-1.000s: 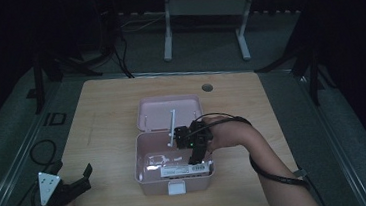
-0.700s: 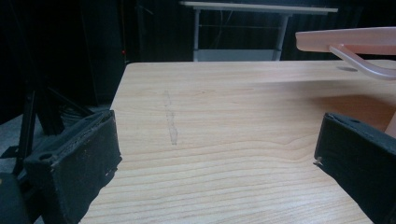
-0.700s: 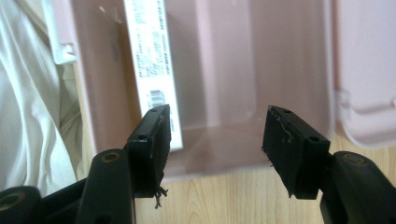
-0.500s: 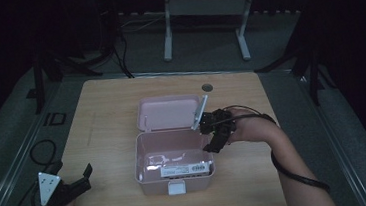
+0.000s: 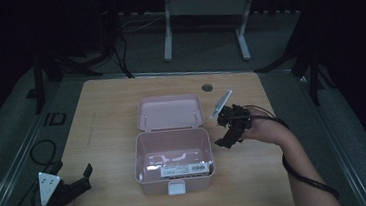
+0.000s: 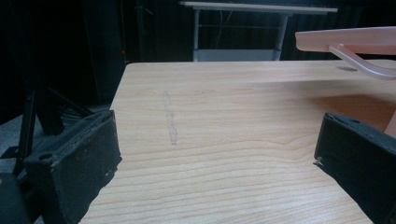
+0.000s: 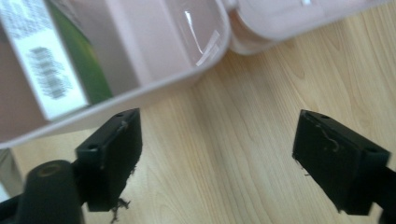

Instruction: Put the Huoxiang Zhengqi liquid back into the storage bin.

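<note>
Dark surroundings enclosed a light wooden table (image 5: 109,139), with a metal stand's legs (image 5: 204,26) visible on the floor beyond its far edge. At the table's middle stood a pale pink plastic box (image 5: 174,159), its hinged lid (image 5: 169,112) thrown back flat on the far side. Inside the box, along the near wall, lay a flat white carton with printed label and barcode (image 5: 184,169); the right gripper view showed the same carton (image 7: 39,60) with a green face beside the white one.

The right gripper (image 5: 227,140) was held just right of the box, over bare wood and apart from the box wall. Its jaws had just been opening and stood wide apart with nothing between them; in its own view only table grain lay between the two black pads (image 7: 112,154), the box rim just above them.

The left gripper (image 5: 80,180) sat at the near left corner of the table, well apart from the box. Its jaws were likewise spread wide and empty, pointing over the table surface, with the pink lid edge (image 6: 345,39) at the upper right of its view.
</note>
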### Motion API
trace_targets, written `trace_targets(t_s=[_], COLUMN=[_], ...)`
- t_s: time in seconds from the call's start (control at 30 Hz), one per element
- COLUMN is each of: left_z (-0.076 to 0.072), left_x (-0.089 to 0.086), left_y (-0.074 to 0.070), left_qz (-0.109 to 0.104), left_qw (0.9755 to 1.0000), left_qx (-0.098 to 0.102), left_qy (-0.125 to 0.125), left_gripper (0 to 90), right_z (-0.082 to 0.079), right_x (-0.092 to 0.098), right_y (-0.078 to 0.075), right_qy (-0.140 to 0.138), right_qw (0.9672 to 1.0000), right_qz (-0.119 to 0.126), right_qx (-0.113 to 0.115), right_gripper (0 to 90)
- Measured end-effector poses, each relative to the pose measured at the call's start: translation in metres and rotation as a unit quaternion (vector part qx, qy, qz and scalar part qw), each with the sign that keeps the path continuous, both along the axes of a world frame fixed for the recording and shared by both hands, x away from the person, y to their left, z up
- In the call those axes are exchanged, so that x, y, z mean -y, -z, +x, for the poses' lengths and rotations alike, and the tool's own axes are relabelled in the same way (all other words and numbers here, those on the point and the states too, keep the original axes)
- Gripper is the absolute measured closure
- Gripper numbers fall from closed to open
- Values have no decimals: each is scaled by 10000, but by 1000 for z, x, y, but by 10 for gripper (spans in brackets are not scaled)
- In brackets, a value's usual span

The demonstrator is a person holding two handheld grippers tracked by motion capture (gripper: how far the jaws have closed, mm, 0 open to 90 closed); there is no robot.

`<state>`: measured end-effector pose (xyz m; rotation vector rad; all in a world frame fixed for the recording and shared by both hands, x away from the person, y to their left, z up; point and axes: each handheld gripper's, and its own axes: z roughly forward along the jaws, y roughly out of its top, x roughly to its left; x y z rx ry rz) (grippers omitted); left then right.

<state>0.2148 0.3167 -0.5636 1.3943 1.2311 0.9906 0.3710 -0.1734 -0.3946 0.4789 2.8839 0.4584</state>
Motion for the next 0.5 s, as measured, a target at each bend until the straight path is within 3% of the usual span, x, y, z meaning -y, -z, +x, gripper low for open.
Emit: trace_targets(t_s=[0.27,0.5], left_z=[0,0], left_x=[0,0], left_y=[0,0], left_qz=[2,-1], left_qw=[10000,10000], left_qx=[0,1], left_qy=[0,-1], left_gripper=[4,4], right_z=[6,8], right_x=[24,41], right_y=[33,72], right_qy=[409,802], right_qw=[9987,9936], right_qz=[313,689], right_qx=[-17,401], right_gripper=[129,122])
